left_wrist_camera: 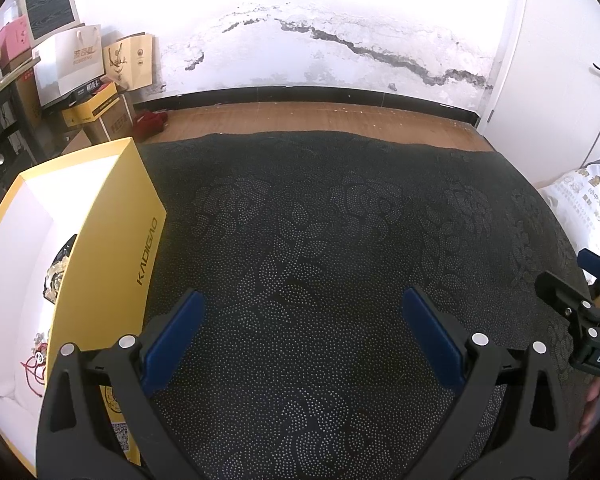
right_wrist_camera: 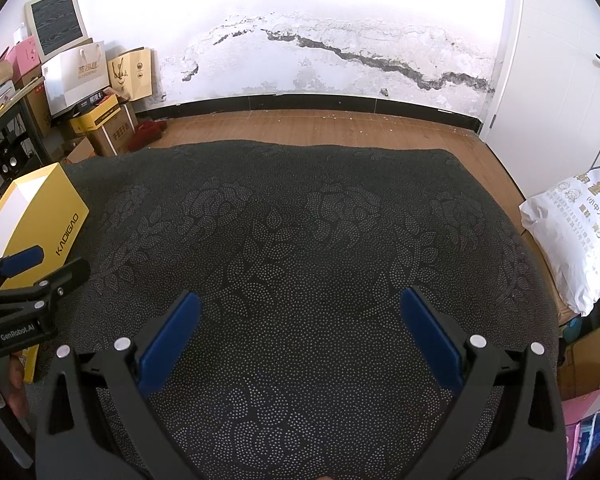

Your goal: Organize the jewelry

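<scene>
A yellow open box [left_wrist_camera: 112, 248] with a white inside stands at the left edge of the dark patterned tablecloth [left_wrist_camera: 320, 240]. Jewelry [left_wrist_camera: 54, 276] lies inside it: a pale beaded piece and, nearer, a red string piece [left_wrist_camera: 34, 364]. My left gripper [left_wrist_camera: 300, 312] is open and empty, just right of the box, above bare cloth. My right gripper [right_wrist_camera: 300, 312] is open and empty over the middle of the cloth [right_wrist_camera: 300, 220]. The box also shows in the right wrist view [right_wrist_camera: 40, 220], with the left gripper [right_wrist_camera: 40, 264] beside it. The right gripper shows at the right edge of the left wrist view [left_wrist_camera: 580, 280].
Beyond the table's far edge are a wooden floor [right_wrist_camera: 320, 128] and a cracked white wall. Cardboard boxes and paper bags [right_wrist_camera: 100, 92] are stacked at the far left. A white printed plastic bag [right_wrist_camera: 576, 232] lies at the right of the table. A white door [right_wrist_camera: 560, 60] is at the right.
</scene>
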Demonstrator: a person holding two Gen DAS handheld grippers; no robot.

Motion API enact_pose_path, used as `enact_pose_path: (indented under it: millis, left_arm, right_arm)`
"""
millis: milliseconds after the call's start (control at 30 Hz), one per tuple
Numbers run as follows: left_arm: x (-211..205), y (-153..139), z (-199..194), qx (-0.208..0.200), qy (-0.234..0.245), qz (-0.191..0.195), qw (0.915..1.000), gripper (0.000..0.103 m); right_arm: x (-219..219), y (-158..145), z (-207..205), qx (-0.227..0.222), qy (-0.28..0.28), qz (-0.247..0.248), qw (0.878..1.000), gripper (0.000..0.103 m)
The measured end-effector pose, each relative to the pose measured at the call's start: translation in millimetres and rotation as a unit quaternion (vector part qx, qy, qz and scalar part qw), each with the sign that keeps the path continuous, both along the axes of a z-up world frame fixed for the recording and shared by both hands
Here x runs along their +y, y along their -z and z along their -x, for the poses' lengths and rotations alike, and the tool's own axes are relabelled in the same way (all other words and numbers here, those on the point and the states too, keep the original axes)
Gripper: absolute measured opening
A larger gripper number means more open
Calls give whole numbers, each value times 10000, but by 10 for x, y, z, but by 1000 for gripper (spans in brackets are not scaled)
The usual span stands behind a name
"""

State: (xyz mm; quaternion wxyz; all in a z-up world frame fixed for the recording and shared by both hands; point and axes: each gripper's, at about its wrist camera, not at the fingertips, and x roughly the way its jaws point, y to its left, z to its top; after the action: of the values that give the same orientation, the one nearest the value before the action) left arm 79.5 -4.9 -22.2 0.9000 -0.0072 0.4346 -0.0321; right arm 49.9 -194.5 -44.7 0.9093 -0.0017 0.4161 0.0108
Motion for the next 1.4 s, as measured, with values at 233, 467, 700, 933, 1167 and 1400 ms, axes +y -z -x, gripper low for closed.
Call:
enact_pose_path:
  millis: [233,467,700,933,1167,1400]
  left_arm:
    - [-5,-2,9,12,12,-3,10000,97]
    - [-2,0,10,16,14,-5,10000,97]
    - [3,-1,16,19,23,-7,10000,97]
    - [-1,2,18,7,37,-14,10000,97]
    - [-9,-4,14,-7,19,8,10000,97]
    - [-15,-12,13,-44,-3,-21,10000,97]
  right_arm:
    - [-11,-6,-3,10,-13,7,10000,97]
    - [-10,-7,0,12,-14,7,10000,97]
    - [-9,-9,-6,14,-14,11,10000,97]
    - [-7,-8,-7,14,-18,8,10000,97]
    - [-14,-13,-18,12,-19,7,10000,97]
    - [-8,-15,-12,5,-22,11,10000,97]
